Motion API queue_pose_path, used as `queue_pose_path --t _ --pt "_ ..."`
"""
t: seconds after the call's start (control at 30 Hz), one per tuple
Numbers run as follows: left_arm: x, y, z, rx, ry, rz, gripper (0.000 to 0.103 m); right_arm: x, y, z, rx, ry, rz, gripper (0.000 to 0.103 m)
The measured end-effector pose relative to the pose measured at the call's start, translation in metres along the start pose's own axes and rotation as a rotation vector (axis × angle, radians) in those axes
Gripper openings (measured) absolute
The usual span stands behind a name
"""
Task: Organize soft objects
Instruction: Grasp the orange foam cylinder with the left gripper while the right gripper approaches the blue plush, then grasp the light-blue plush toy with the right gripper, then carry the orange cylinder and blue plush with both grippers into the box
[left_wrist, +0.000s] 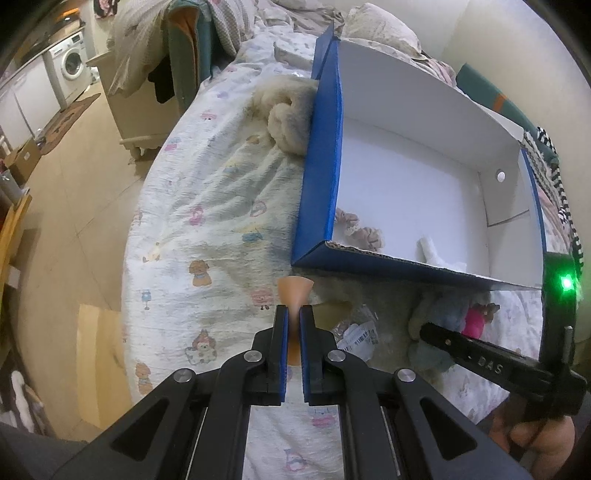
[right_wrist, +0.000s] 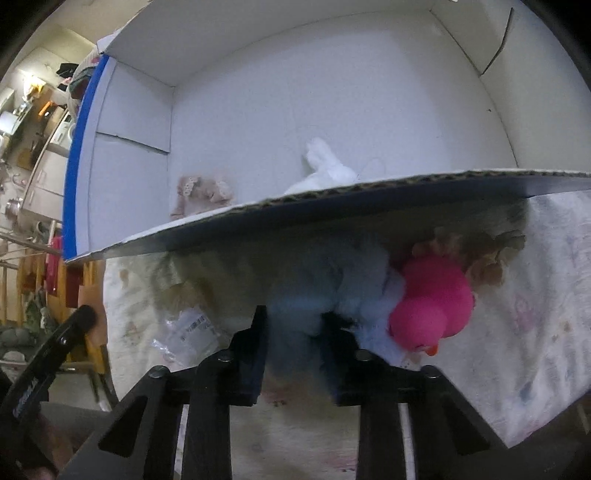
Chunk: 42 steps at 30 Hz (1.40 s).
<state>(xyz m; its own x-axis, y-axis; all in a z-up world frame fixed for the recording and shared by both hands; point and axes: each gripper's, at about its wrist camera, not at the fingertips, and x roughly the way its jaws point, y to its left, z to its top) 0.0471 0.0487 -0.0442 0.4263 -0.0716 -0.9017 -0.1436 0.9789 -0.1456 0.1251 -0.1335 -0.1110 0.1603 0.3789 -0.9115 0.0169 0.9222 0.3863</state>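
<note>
Left gripper (left_wrist: 294, 314) jaws pinch a peach toy (left_wrist: 295, 288), frame centre. Right gripper (right_wrist: 298, 325) jaws clamp a fuzzy blue plush (right_wrist: 314, 295); pink duck (right_wrist: 432, 299) adjoining.

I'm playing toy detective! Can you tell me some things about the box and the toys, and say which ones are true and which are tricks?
1. The left gripper is squeezing a peach-colored soft thing. True.
2. The blue box is white inside. True.
3. The pink duck sits inside the box. False: it lies on the bed outside, by the near wall.
4. The box holds nothing. False: a white plush and a beige frilly toy are in it.
5. The right gripper has its fingers around a bluish fluffy toy. True.
</note>
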Motion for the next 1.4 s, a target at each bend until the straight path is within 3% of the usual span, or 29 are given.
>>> queue_pose_path --t 0.27,0.53,0.77,0.93,1.13,1.4 --pt "-0.001 -0.001 -0.001 -0.005 -0.005 0.0 0.006 -0.044 -0.003 -0.022 -0.058 -0.064 0.182 0.016" --pt "-0.013 -0.013 -0.013 0.049 -0.05 -0.001 0.006 -0.063 -0.009 -0.039 -0.104 -0.087 0.208 0.016" --pt "-0.044 -0.029 -0.017 0.085 -0.128 -0.031 0.006 -0.102 -0.007 -0.036 -0.116 -0.17 0.304 0.016" --pt "-0.069 -0.041 0.009 0.096 -0.183 -0.081 0.006 -0.134 -0.004 -0.016 -0.11 -0.239 0.345 0.016" --pt "-0.081 -0.064 0.049 0.142 -0.237 -0.107 0.006 -0.156 -0.01 0.03 -0.096 -0.303 0.323 0.016" --pt "-0.052 -0.091 0.093 0.165 -0.186 -0.126 0.006 -0.14 -0.016 0.079 -0.081 -0.307 0.261 0.016"
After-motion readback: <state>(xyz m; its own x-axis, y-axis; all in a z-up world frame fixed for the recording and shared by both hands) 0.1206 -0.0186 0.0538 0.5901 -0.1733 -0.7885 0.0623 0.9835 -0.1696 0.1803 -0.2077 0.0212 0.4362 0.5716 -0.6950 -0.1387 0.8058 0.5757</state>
